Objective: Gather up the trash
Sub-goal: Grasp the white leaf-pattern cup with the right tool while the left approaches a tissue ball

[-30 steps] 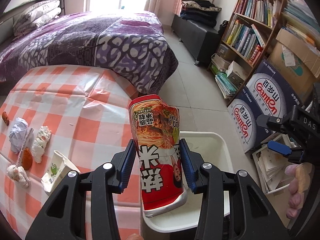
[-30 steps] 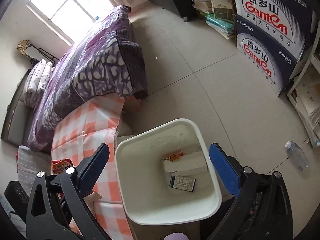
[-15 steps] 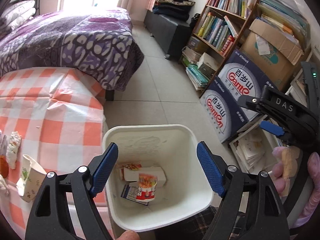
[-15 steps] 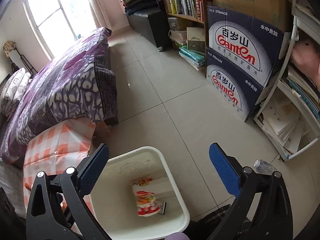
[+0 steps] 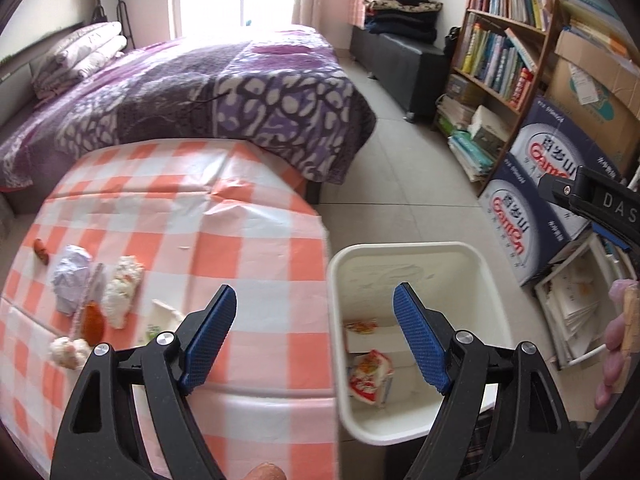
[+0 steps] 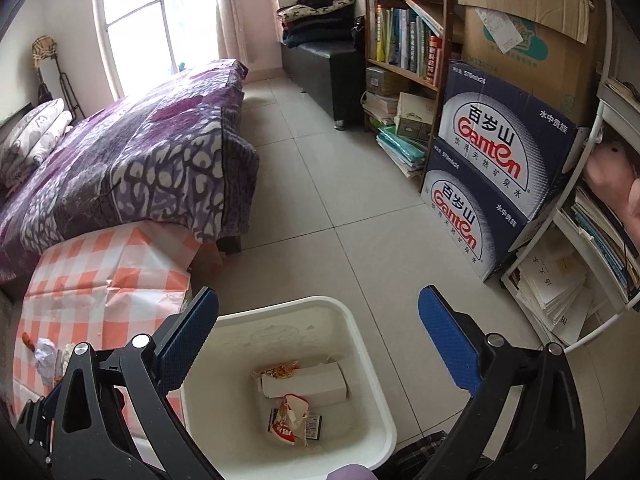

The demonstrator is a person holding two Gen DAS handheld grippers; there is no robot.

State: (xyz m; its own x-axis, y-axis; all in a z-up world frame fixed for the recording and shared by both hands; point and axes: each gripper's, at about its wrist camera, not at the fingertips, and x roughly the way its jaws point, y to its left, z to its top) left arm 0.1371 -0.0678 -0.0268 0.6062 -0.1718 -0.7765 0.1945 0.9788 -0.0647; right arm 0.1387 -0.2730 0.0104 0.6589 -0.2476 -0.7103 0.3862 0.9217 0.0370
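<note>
A white bin (image 5: 496, 280) stands on the floor beside the checked table (image 5: 200, 216); it also shows in the right wrist view (image 6: 360, 340). Inside lie a red snack bag (image 5: 370, 376), a white box (image 6: 308, 384) and other wrappers. My left gripper (image 5: 316, 340) is open and empty, above the table edge and the bin. My right gripper (image 6: 320, 344) is open and empty above the bin. On the table lie crumpled paper (image 5: 72, 276), tissues (image 5: 122, 292), a small carton (image 5: 160, 320) and orange scraps (image 5: 92, 320).
A bed with a purple cover (image 5: 200, 92) stands behind the table. Blue water boxes (image 6: 492, 184), a bookshelf (image 5: 504, 52) and a white rack of papers (image 6: 560, 292) line the right side. Tiled floor (image 6: 320, 184) lies between.
My left gripper opened and dropped the red snack bag into the bin. It then swung left toward the table. My right gripper rose and tilted up above the bin.
</note>
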